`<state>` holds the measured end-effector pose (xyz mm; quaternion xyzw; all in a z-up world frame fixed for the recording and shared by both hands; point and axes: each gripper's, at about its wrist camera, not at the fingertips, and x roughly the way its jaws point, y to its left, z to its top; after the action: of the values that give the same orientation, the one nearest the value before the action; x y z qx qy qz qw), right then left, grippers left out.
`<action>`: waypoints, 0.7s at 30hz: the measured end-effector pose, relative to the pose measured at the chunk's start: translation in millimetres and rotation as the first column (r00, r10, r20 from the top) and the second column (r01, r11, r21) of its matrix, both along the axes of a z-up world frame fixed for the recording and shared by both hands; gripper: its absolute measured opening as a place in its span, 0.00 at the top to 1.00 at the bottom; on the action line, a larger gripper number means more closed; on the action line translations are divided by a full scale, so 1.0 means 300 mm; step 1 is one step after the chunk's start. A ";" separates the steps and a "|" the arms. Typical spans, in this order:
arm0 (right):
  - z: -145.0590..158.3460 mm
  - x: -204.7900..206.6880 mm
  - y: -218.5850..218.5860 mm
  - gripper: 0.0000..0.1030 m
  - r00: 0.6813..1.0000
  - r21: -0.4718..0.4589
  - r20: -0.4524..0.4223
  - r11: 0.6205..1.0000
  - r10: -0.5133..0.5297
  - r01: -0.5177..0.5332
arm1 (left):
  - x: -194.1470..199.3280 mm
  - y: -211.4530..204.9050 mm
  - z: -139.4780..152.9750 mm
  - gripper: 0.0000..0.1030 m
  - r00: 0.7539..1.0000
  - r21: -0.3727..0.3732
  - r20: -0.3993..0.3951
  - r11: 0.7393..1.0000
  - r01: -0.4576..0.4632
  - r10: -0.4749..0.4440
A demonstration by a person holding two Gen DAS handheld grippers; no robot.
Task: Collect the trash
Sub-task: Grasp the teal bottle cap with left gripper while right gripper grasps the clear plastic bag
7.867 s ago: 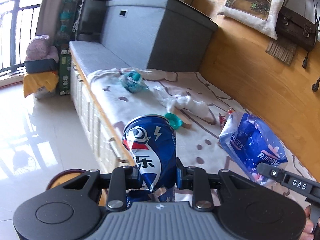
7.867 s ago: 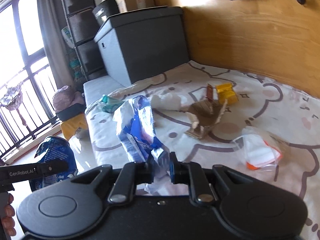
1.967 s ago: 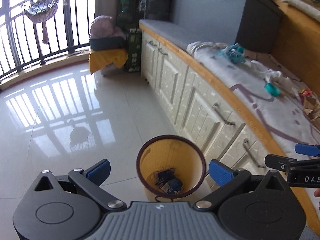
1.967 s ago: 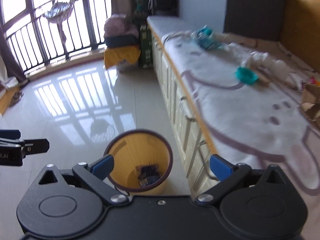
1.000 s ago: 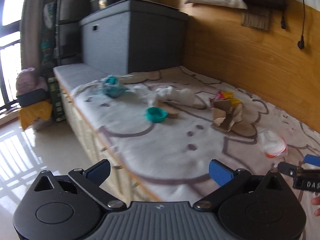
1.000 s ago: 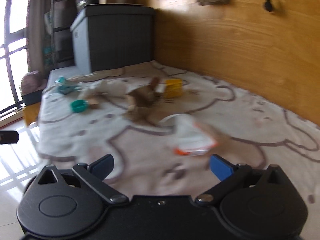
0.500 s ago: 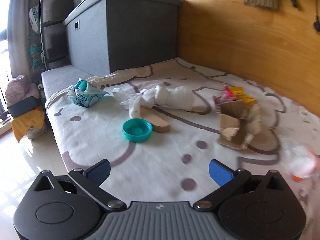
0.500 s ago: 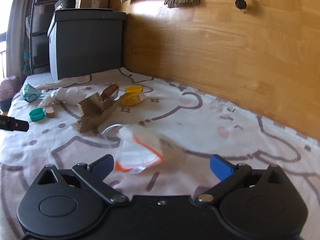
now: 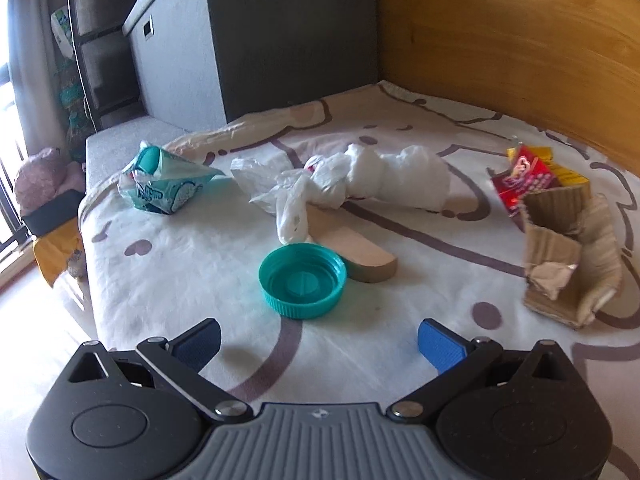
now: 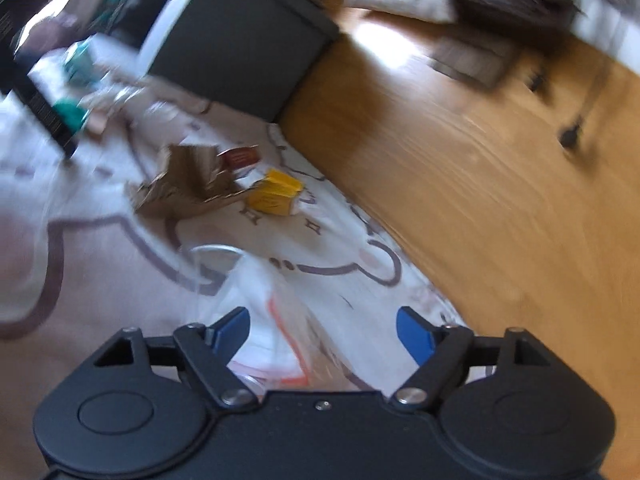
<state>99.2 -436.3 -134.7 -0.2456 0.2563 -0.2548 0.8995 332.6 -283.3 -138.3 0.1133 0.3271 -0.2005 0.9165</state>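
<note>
We're low over the white bedsheet with brown cartoon outlines point(image 9: 192, 280), and straight ahead of our left gripper point(image 9: 319, 340) sits the round teal plastic screw cap point(image 9: 303, 280). It lies flat, open side up, so its axis points at the ceiling. It touches the rounded end of a flat tan wooden-looking strip point(image 9: 352, 248), whose long axis runs away from us toward the crumpled white plastic bag point(image 9: 360, 180). Our left blue pads point(image 9: 438, 342) are spread wide, wider than the cap, with nothing between them; the cap is just beyond the tips, untouched.

To the right stands a torn brown corrugated cardboard piece point(image 9: 568, 264), with a red snack wrapper point(image 9: 524, 178) behind it. A teal-and-white crumpled packet point(image 9: 166, 184) lies far left, near the grey storage box point(image 9: 256, 40).

On the right wrist view, heavily blurred and tilted, our right gripper point(image 10: 323, 332) has its jaws partly open, and they've just been closing. A clear plastic bag with white contents and an orange strip point(image 10: 272, 320) lies between the pads; we can't tell if either pad touches it yet. Its long axis runs roughly away from us. Beyond it lies a yellow carton point(image 10: 274, 194), beside the wooden wall panel point(image 10: 480, 184).
</note>
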 end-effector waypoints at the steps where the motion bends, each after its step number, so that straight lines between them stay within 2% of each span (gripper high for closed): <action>1: -0.012 0.014 0.008 0.32 1.000 -0.027 -0.022 1.000 0.009 -0.010 | 0.010 0.004 -0.003 0.00 1.000 -0.014 -0.003 1.000 -0.005 0.005; 2: -0.023 0.027 0.014 0.37 0.999 -0.049 -0.040 0.999 0.015 -0.017 | 0.021 0.005 -0.006 0.00 1.000 -0.022 -0.004 1.000 -0.011 0.011; 4: -0.037 0.051 0.023 0.54 0.997 -0.073 -0.069 0.997 0.019 -0.024 | 0.039 0.007 -0.010 0.00 1.000 -0.029 0.003 0.999 -0.023 0.023; 5: -0.040 0.058 0.025 0.58 0.997 -0.070 -0.078 0.997 0.028 -0.033 | 0.047 0.008 -0.011 0.00 1.000 -0.032 0.006 0.999 -0.029 0.029; 7: -0.038 0.066 0.028 0.74 0.995 -0.052 -0.087 0.997 0.044 -0.048 | 0.063 0.008 -0.013 0.00 0.999 -0.035 0.011 0.999 -0.040 0.040; 10: -0.040 0.071 0.027 0.85 0.995 -0.027 -0.091 0.998 0.051 -0.054 | 0.083 0.009 -0.014 0.00 0.998 -0.039 0.017 0.998 -0.057 0.057; 16: 0.027 0.032 -0.017 0.87 0.999 0.121 -0.012 0.992 0.046 -0.044 | 0.106 0.007 -0.020 0.00 0.997 -0.043 0.037 0.997 -0.062 0.063; 21: 0.101 -0.019 -0.072 0.90 0.996 0.278 0.084 0.960 0.010 -0.033 | 0.117 -0.003 -0.019 0.04 0.998 -0.040 0.044 0.998 -0.053 0.055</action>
<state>93.6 -457.7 -104.3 -0.1087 0.2500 -0.2161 0.9375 367.9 -284.1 -143.9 0.0911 0.3054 -0.1794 0.9307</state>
